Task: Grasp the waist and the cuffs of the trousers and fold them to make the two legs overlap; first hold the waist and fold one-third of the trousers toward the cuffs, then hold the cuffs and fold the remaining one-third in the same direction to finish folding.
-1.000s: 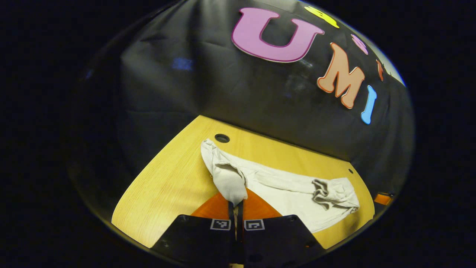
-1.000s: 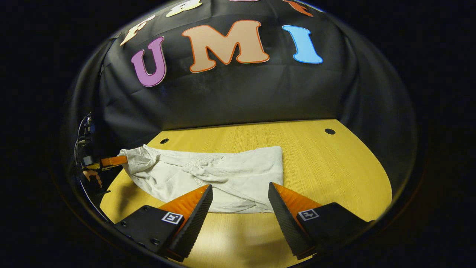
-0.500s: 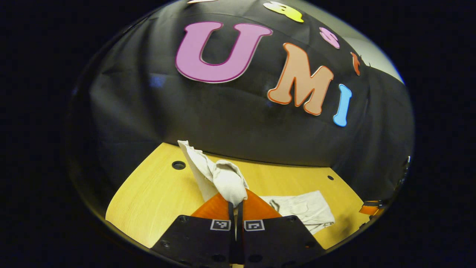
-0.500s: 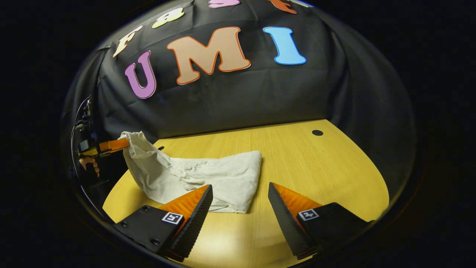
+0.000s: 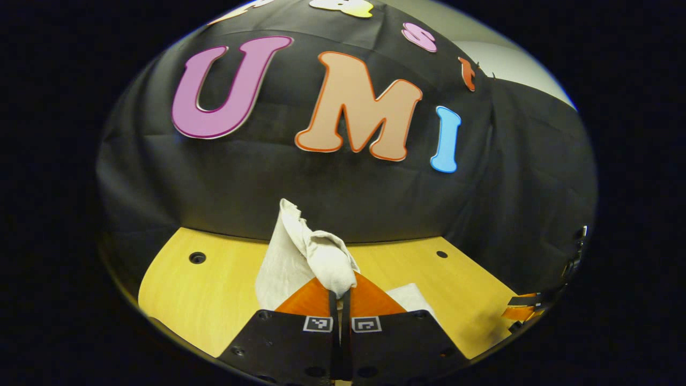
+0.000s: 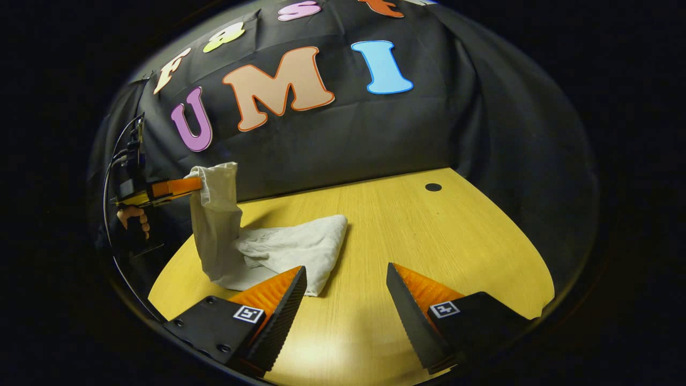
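Note:
Off-white trousers (image 6: pixel 278 249) lie partly folded on the wooden table (image 6: pixel 429 236). One end (image 6: pixel 214 198) is lifted well above the table and hangs down from my left gripper (image 6: pixel 195 185), seen at the left of the right gripper view with a hand below it. In the left gripper view my left gripper (image 5: pixel 340 292) is shut on a bunched end of the trousers (image 5: pixel 321 260), which rises ahead of the fingertips. My right gripper (image 6: pixel 345 279) stands open just above the table, its left finger next to the near edge of the cloth, nothing between its fingers.
The table has round cable holes (image 6: pixel 433 187) (image 5: pixel 196 258) near its back edge, where the black cloth wall begins. Bare wood stretches to the right of the trousers. In the left gripper view my right gripper (image 5: pixel 522 306) is at the far right.
My left gripper has raised its end of the trousers off the table and carried it rightward. The cloth has bunched into a shorter pile. My right gripper stays open, shifted slightly.

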